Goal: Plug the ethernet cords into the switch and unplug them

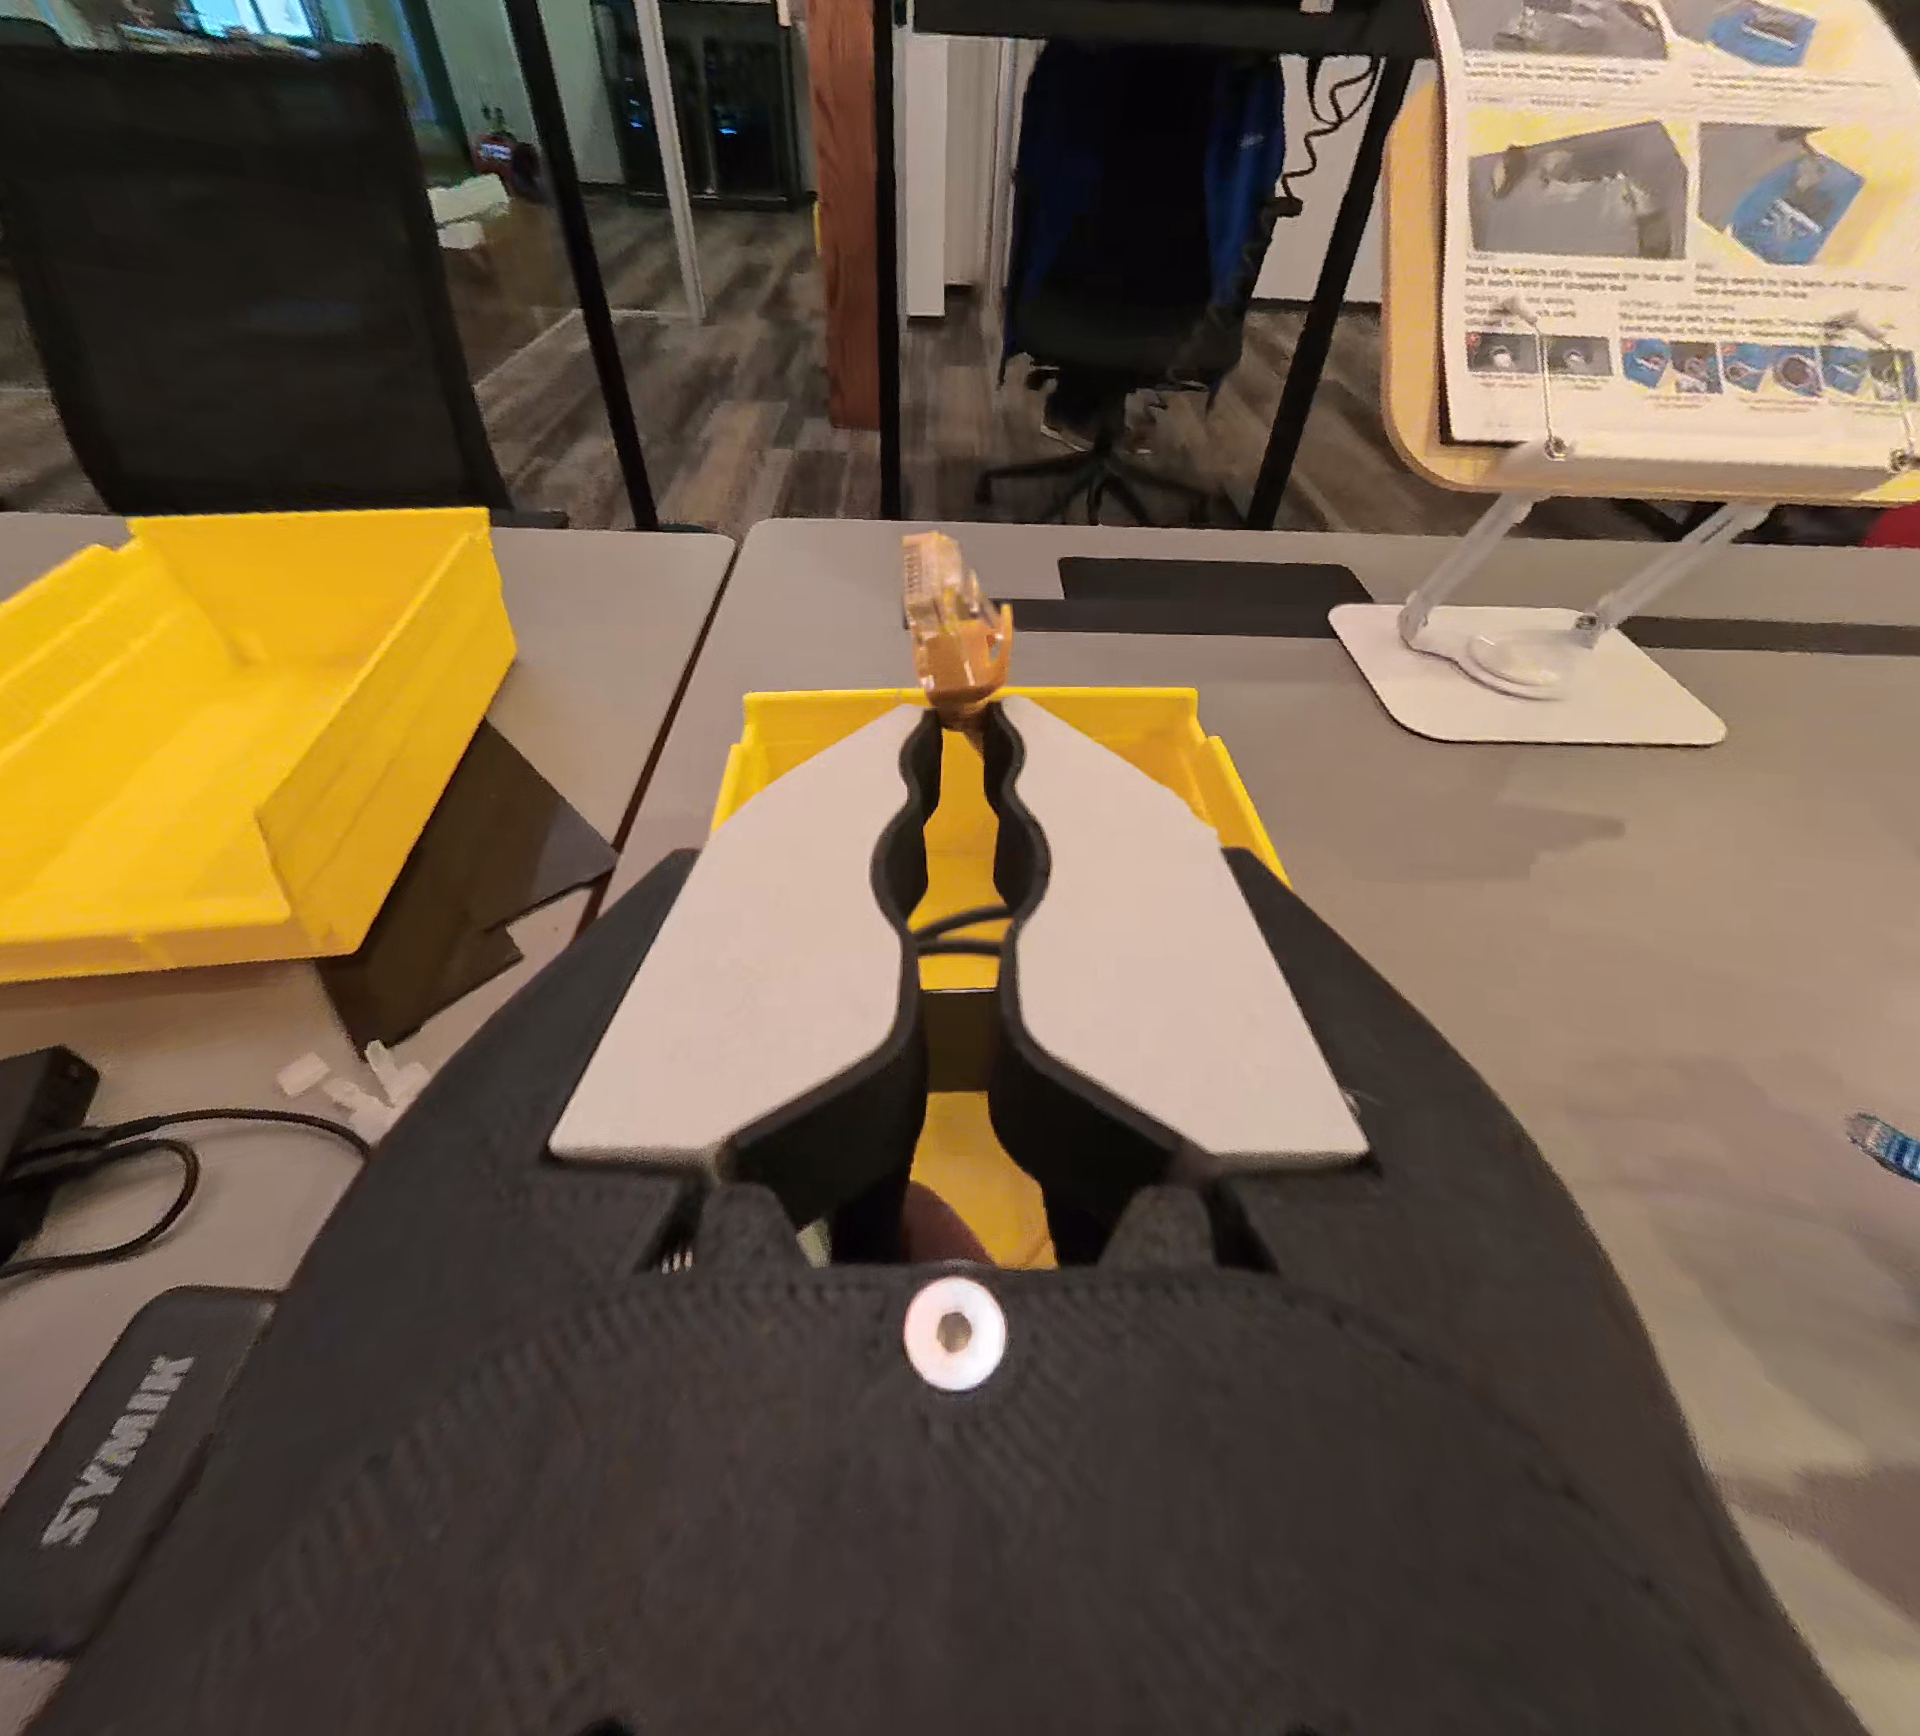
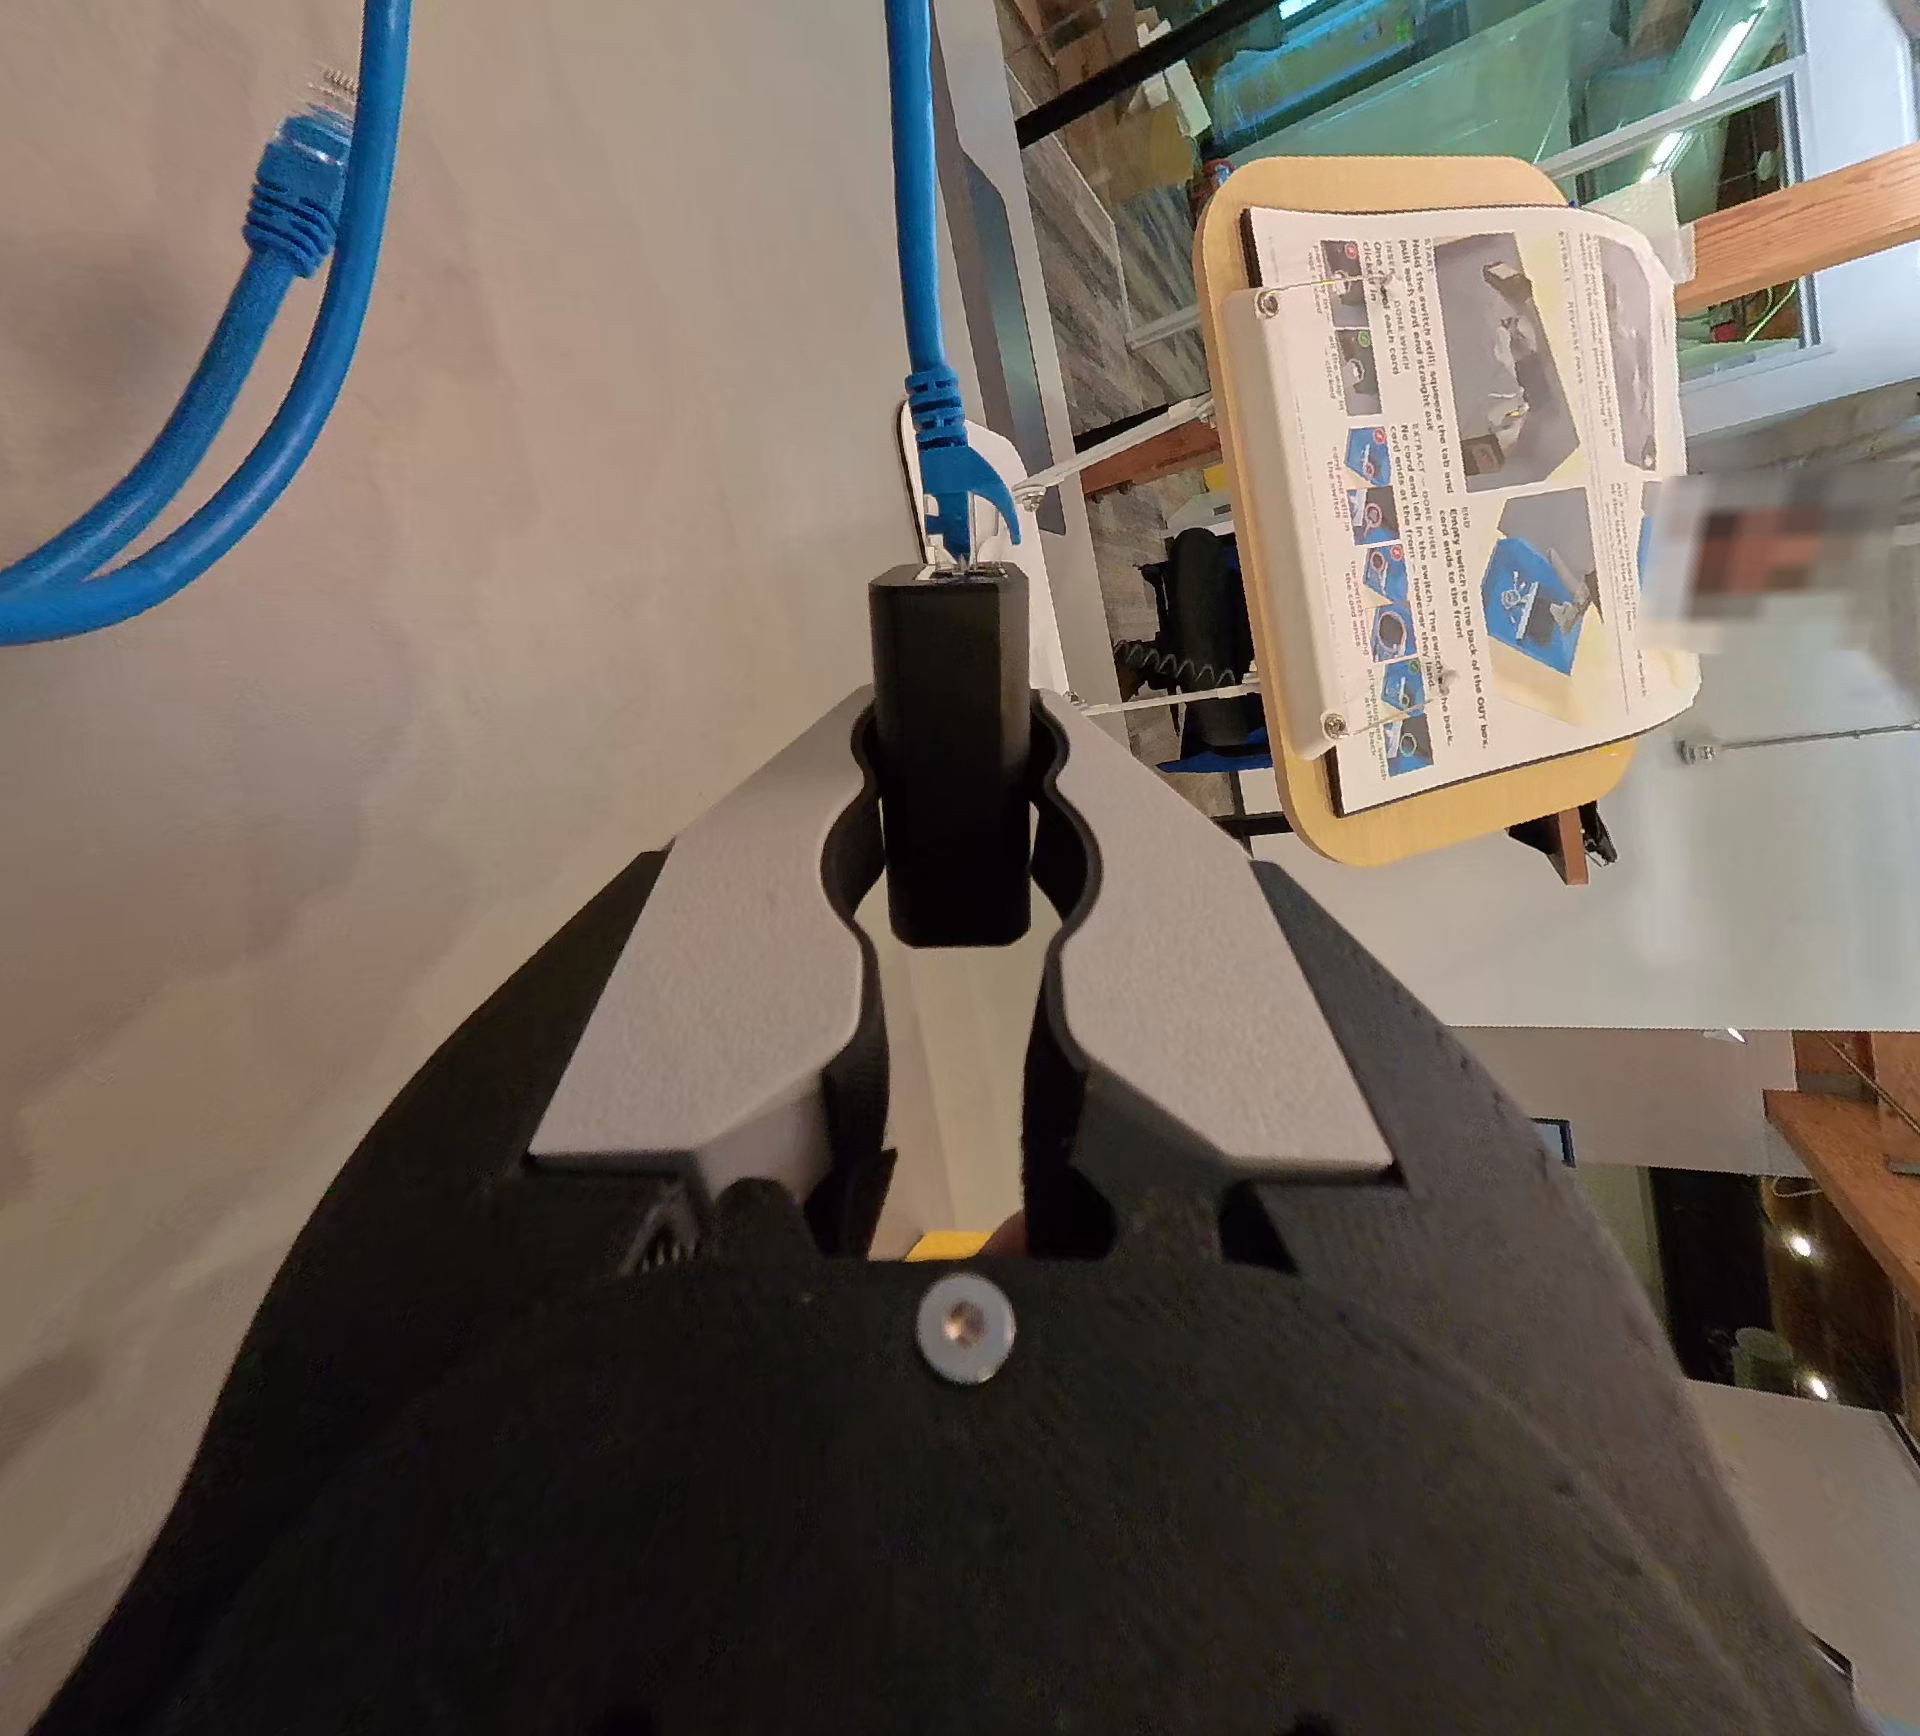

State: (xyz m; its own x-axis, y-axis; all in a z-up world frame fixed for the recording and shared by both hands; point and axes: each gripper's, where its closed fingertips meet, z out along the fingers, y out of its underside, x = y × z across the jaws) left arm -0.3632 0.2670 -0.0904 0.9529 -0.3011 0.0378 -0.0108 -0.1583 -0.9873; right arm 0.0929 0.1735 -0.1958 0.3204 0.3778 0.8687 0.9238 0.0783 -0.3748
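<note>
While right hand-held gripper (image 2: 951, 813) clamps switch (image 2: 951, 751), blue cord (image 2: 914, 180) plugged; left hand-held gripper (image 1: 964, 715) pinches orange plug (image 1: 951, 616), insertion seemingly next, needing port alignment.

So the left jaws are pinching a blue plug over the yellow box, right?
Not quite: the plug in the left gripper is orange, not blue, as the left wrist view shows. It is pinched over the yellow box.

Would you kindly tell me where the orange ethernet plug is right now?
In the left wrist view, the orange ethernet plug is pinched at the left gripper fingertips, raised above the far wall of the small yellow plastic bin.
</note>
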